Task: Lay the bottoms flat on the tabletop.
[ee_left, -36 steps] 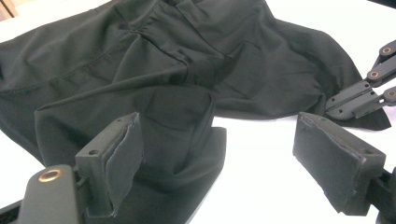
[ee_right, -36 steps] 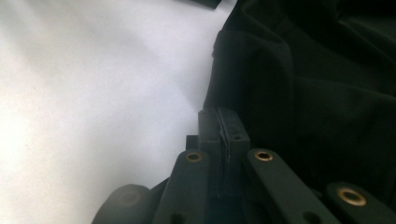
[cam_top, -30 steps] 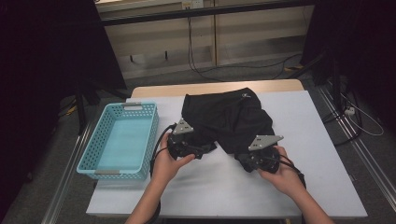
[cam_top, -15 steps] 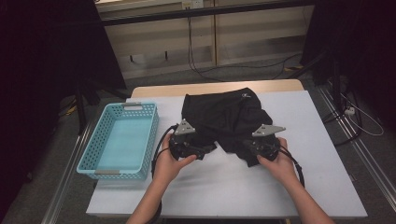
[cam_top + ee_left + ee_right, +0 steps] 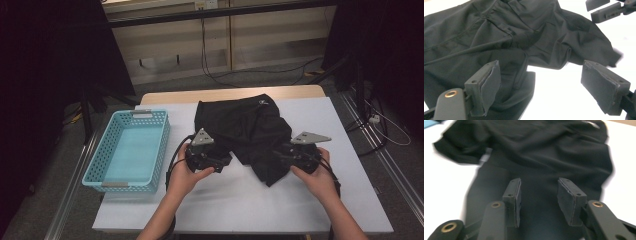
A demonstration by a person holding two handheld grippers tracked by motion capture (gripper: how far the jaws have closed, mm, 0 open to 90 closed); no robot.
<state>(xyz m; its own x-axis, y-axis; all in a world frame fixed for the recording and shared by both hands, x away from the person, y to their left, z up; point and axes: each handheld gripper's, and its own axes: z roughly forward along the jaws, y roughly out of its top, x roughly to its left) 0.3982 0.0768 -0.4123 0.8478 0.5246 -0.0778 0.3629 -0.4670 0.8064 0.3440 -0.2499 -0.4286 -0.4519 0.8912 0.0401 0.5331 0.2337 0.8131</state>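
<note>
Near the middle of the high view, a crumpled black fabric garment (image 5: 245,132), probably a pair of shorts or a light top, lies on a white rectangular table (image 5: 240,200), bunched up with one flap trailing toward the lower centre of the frame. Folding or tidying appears to be at an early stage: the cloth is rumpled and uneven, no neat fold is visible, and nothing has gone into the container beside it. At the lower left edge of the cloth, the left gripper (image 5: 216,161) rests with its jaws spread wide; in the left gripper view (image 5: 549,82) one pad sits over dark fabric and the other over bare table, and neither presses on anything. At the lower right edge of the cloth, the right gripper (image 5: 282,156) has just been opening its jaws; in the right gripper view (image 5: 537,192) they stand partly apart above the fabric, with cloth lying beneath and between them but not pinched. Judging from this, the garment has been let go and must be gripped again before any fold can be made. Left of the cloth, well apart from it, sits an empty light blue perforated plastic basket (image 5: 97,167). Beyond the table, at the top of the frame, are a wooden wall panel and loose black cables (image 5: 220,75) on the floor. Nothing lies between the cloth and the basket.
</note>
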